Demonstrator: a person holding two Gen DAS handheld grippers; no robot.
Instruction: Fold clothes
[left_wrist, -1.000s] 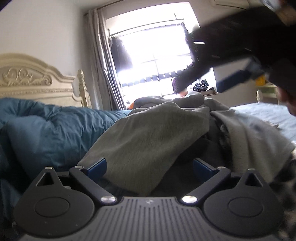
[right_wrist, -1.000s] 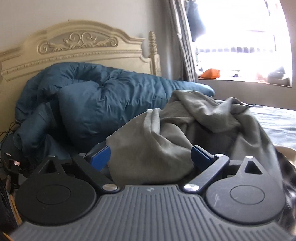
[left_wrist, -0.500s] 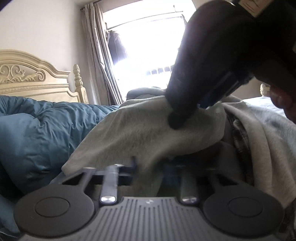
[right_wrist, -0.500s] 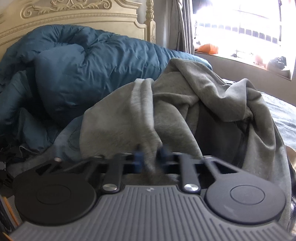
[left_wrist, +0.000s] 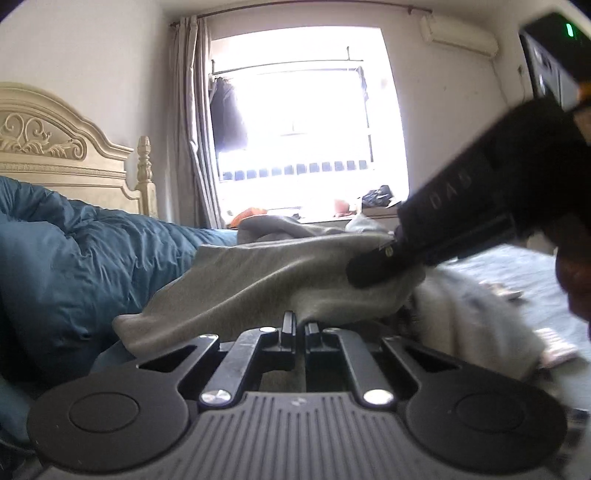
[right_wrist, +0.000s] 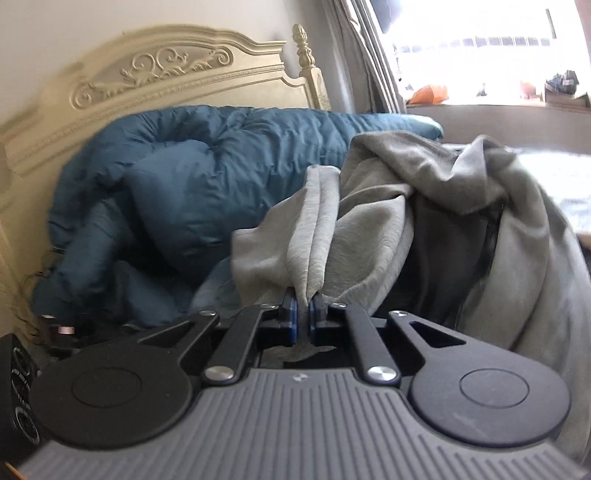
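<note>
Both our tongs, wide apart a second ago, have clamped onto the crumpled grey fleece garment (right_wrist: 373, 221): our left gripper (left_wrist: 300, 326) pinches its near edge, and our right gripper (right_wrist: 303, 314) grips a bunched fold rising straight ahead of it. That garment lies heaped on the bed, just beyond both tongs. Left of them sits a puffy teal quilted duvet (right_wrist: 207, 177) against a carved cream wooden headboard (right_wrist: 166, 70). Far ahead, a bright window (left_wrist: 303, 122) glares beside a grey curtain (left_wrist: 190, 122).

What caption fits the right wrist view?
Right gripper pinching a fold of grey garment before blue duvet.
</note>
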